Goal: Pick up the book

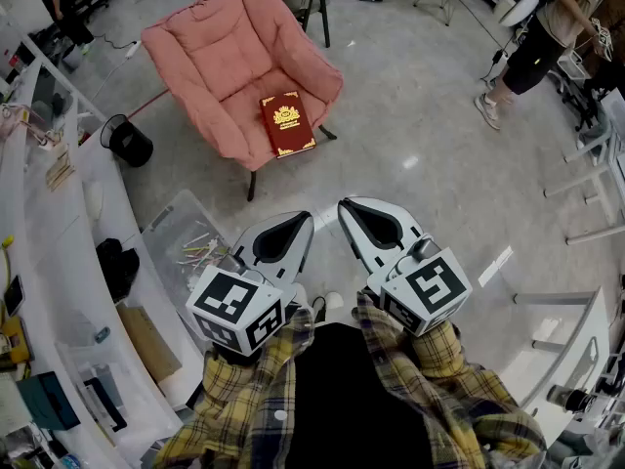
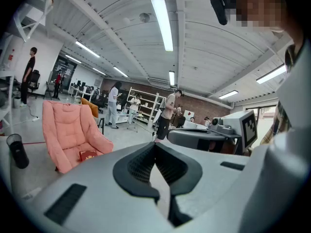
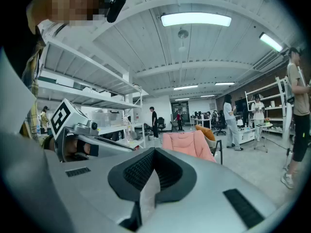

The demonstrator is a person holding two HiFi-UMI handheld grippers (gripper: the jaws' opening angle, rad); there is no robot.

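Observation:
A dark red book (image 1: pixel 287 123) with gold print lies flat on the seat of a pink cushioned chair (image 1: pixel 210 57), well ahead of both grippers. My left gripper (image 1: pixel 305 218) and right gripper (image 1: pixel 344 206) are held side by side near my body, pointing toward the chair, far short of it. Both are shut with nothing between their jaws. In the left gripper view the book (image 2: pixel 88 155) shows small on the chair (image 2: pixel 65 130) beyond the left gripper (image 2: pixel 155 143). In the right gripper view the chair (image 3: pixel 187 144) appears past the right gripper (image 3: pixel 154 150), and the book is hidden.
A black bin (image 1: pixel 130 143) stands left of the chair. A clear plastic box (image 1: pixel 186 237) of small items sits on the floor beside a long white bench (image 1: pixel 59 213). A person (image 1: pixel 537 42) stands at the far right near white table frames (image 1: pixel 596 193).

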